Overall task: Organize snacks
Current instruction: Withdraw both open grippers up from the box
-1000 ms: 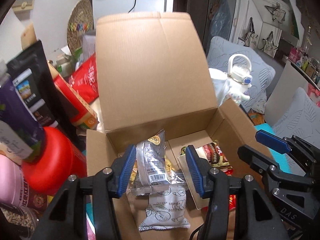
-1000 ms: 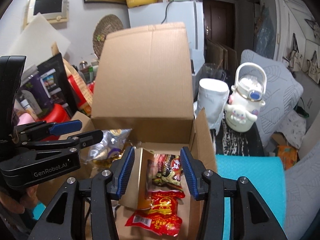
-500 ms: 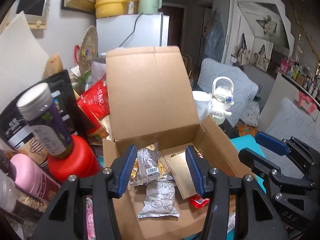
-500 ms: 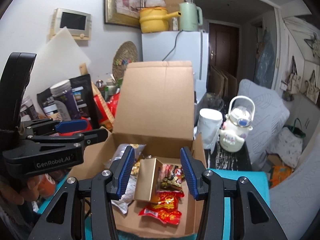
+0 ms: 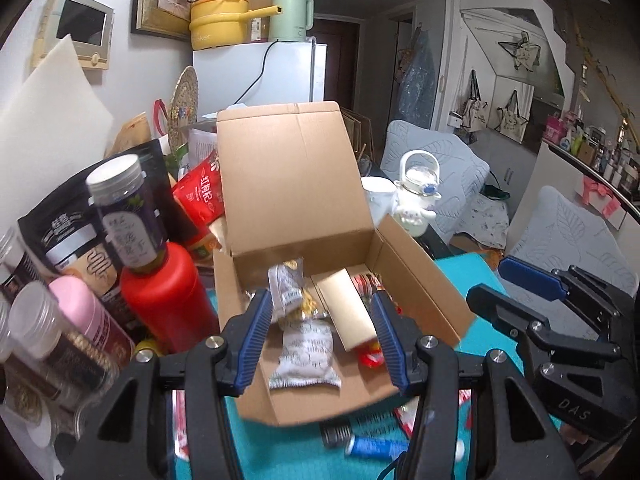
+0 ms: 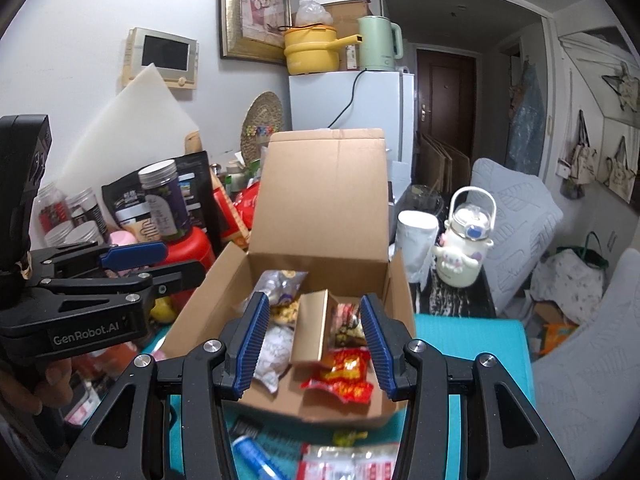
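Both claws, left (image 5: 320, 338) and right (image 6: 312, 340), hang part open with nothing in them. The snack box (image 6: 320, 208) sits on the teal surface (image 6: 472, 344), a cardboard divider (image 6: 310, 330) splitting the packets. Red bottle (image 5: 168, 292) and jars crowd its left, a white kettle-shaped bottle (image 6: 464, 240) on its right.

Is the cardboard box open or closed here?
Open: the cardboard box has its lid flap standing upright at the back, with snack packets visible inside.

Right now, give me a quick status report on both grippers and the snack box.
Left gripper open, empty; right gripper open, empty. Cardboard box lid up, snack packets inside. Loose packets on teal mat below.
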The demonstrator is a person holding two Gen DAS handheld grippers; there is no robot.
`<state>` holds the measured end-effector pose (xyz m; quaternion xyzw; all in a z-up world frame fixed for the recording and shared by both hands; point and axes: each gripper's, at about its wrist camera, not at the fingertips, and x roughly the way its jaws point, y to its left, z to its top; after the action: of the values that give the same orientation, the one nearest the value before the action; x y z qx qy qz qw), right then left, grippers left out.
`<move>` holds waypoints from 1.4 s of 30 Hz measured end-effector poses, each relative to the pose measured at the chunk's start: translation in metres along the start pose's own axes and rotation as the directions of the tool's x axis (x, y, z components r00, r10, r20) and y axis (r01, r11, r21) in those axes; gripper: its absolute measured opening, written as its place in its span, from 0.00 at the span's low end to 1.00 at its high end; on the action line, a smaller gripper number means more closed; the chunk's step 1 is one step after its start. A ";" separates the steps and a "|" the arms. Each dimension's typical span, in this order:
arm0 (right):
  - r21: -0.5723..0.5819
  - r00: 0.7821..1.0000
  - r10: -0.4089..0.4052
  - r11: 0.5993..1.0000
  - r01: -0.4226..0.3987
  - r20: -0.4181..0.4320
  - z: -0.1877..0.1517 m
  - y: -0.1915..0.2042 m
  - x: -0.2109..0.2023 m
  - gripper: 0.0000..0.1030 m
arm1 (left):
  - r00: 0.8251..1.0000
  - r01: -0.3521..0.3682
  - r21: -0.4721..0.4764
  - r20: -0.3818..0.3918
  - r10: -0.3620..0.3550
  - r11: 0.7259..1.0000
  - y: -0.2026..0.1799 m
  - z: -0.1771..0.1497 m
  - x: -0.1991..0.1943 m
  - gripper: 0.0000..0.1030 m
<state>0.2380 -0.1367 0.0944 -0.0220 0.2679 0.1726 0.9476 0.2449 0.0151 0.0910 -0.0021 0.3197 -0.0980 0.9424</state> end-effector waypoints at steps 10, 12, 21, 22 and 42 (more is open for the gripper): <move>0.006 1.000 0.015 1.000 -0.015 -0.013 -0.032 0.029 -0.043 0.46 | 0.999 0.029 0.006 -0.024 -0.029 1.000 -0.003 -0.041 -0.049 0.50; 0.011 1.000 0.022 1.000 -0.022 -0.016 -0.040 0.035 -0.052 0.46 | 0.999 0.032 0.006 -0.026 -0.032 0.999 -0.003 -0.049 -0.057 0.50; 0.053 0.997 0.051 0.997 -0.048 -0.063 -0.081 0.058 -0.079 0.46 | 0.997 0.052 0.021 -0.050 -0.051 0.998 -0.009 -0.087 -0.089 0.50; 0.058 0.996 0.054 0.997 -0.050 -0.069 -0.085 0.059 -0.080 0.46 | 0.997 0.051 0.022 -0.055 -0.050 0.998 -0.009 -0.091 -0.091 0.50; 0.111 0.966 0.078 0.992 -0.052 -0.247 -0.157 0.061 -0.037 0.46 | 0.965 0.059 -0.121 -0.247 -0.087 0.991 0.016 -0.165 -0.043 0.50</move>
<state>0.1092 -0.1117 -0.0172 0.0144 0.3946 0.1852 0.8999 0.1152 0.0489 -0.0154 -0.0544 0.4414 -0.1139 0.8884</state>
